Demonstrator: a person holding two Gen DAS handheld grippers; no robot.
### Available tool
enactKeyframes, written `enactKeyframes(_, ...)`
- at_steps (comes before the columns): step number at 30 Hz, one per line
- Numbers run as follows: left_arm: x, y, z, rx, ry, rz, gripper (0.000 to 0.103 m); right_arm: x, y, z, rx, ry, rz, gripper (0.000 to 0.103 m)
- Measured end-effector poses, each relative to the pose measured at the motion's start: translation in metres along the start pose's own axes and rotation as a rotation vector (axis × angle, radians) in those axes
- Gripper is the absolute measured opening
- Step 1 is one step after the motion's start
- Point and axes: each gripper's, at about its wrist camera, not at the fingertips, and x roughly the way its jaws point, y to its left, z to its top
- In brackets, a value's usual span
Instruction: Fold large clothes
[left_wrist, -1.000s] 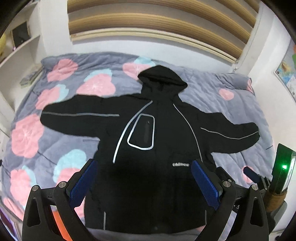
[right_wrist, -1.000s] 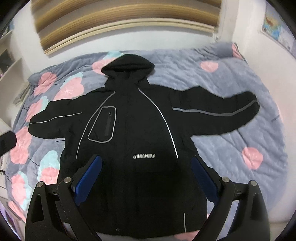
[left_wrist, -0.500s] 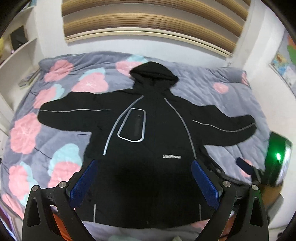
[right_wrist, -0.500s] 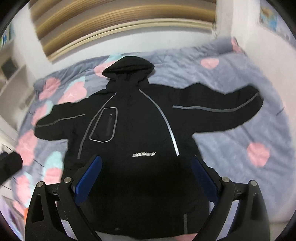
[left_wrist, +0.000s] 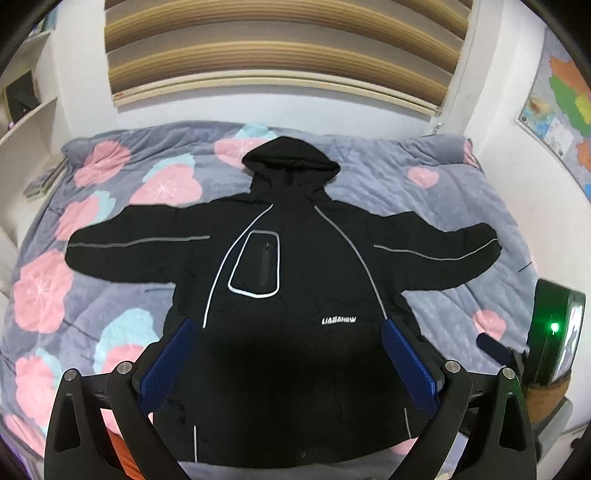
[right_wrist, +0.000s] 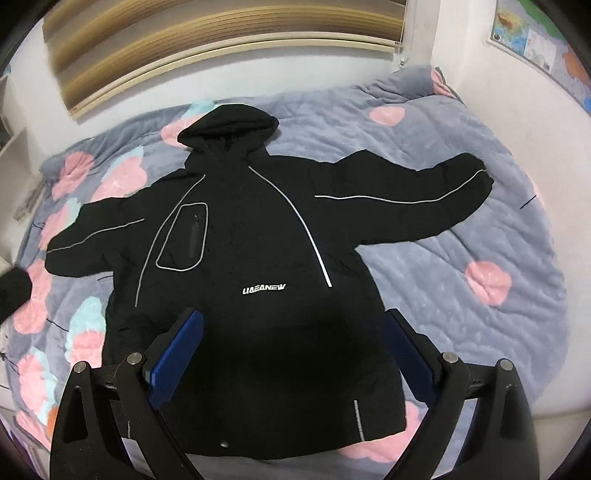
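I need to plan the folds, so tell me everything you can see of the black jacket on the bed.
The black jacket is a hooded, padded-looking coat lying flat and face up on the flowered quilt. Both sleeves are spread wide, the hood points toward the wall and the hem is nearest the cameras. Thin reflective piping curves down the chest and along each sleeve and outlines a zipped chest pocket; white lettering sits lower on the front. Nothing grips it.

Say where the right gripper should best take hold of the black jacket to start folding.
Probably the cuff of the jacket sleeve spread out to the right, coming from its outer end: it lies flat and free on the blanket, clear of the body. The right gripper is open.
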Motion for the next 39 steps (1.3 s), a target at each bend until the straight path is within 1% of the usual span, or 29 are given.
enactKeyframes(1,0.001,0.002,-0.002,-0.003,0.015,-0.014,0.101,-0.003,0.0,0.001,0.0,-0.013,-0.005,0.098)
enactKeyframes(3,0.002,0.005,-0.004,-0.01,0.023,-0.014,0.101,-0.005,0.0,0.003,-0.003,-0.023,-0.003,0.098)
enactKeyframes(6,0.001,0.007,-0.003,0.003,0.008,-0.008,0.101,-0.004,0.003,0.005,-0.009,-0.03,-0.008,0.098)
enactKeyframes(10,0.006,0.009,-0.002,0.027,0.006,0.028,0.101,0.003,0.006,0.007,-0.018,-0.006,0.003,0.098)
enactKeyframes(13,0.018,0.024,0.004,0.0,0.013,0.015,0.101,0.016,0.013,0.013,-0.034,0.009,0.011,0.098)
enactKeyframes(15,0.031,0.045,0.009,-0.047,0.02,0.01,0.101,0.028,0.022,0.015,-0.048,0.026,0.012,0.098)
enactKeyframes(17,0.052,0.082,0.015,-0.127,0.03,0.039,0.101,0.045,0.036,0.015,-0.069,0.058,0.021,0.098)
enactKeyframes(20,0.078,0.142,0.025,-0.225,0.019,0.132,0.101,0.073,0.07,0.012,-0.141,0.11,0.023,0.098)
enactKeyframes(21,0.087,0.169,0.029,-0.269,0.003,0.174,0.101,0.079,0.079,0.011,-0.162,0.117,0.023,0.098)
enactKeyframes(22,0.092,0.189,0.032,-0.3,-0.008,0.208,0.101,0.086,0.09,0.01,-0.188,0.125,0.024,0.098)
enactKeyframes(23,0.101,0.222,0.036,-0.355,-0.027,0.26,0.101,0.095,0.104,0.009,-0.222,0.135,0.023,0.098)
enactKeyframes(24,0.105,0.241,0.038,-0.383,-0.036,0.285,0.101,0.101,0.113,0.007,-0.242,0.142,0.023,0.098)
enactKeyframes(25,0.116,0.274,0.041,-0.431,-0.042,0.327,0.101,0.108,0.124,0.006,-0.263,0.15,0.025,0.098)
enactKeyframes(26,0.126,0.299,0.043,-0.468,-0.035,0.336,0.101,0.116,0.134,0.003,-0.28,0.16,0.028,0.098)
enactKeyframes(27,0.136,0.32,0.043,-0.501,-0.023,0.329,0.101,0.122,0.141,0.002,-0.288,0.171,0.03,0.098)
enactKeyframes(28,0.151,0.353,0.044,-0.545,0.004,0.31,0.101,0.129,0.15,0.001,-0.297,0.189,0.034,0.098)
enactKeyframes(30,0.175,0.403,0.044,-0.606,0.052,0.307,0.101,0.137,0.16,-0.003,-0.31,0.208,0.039,0.098)
enactKeyframes(31,0.18,0.419,0.043,-0.623,0.053,0.303,0.101,0.14,0.166,-0.005,-0.319,0.211,0.037,0.098)
enactKeyframes(33,0.195,0.471,0.041,-0.699,0.034,0.268,0.101,0.148,0.179,-0.009,-0.357,0.22,0.026,0.098)
enactKeyframes(35,0.203,0.515,0.033,-0.804,-0.015,0.246,0.101,0.155,0.189,-0.012,-0.383,0.233,0.009,0.098)
enactKeyframes(39,0.233,0.576,0.02,-0.946,-0.046,0.159,0.101,0.168,0.204,-0.018,-0.408,0.266,0.003,0.098)
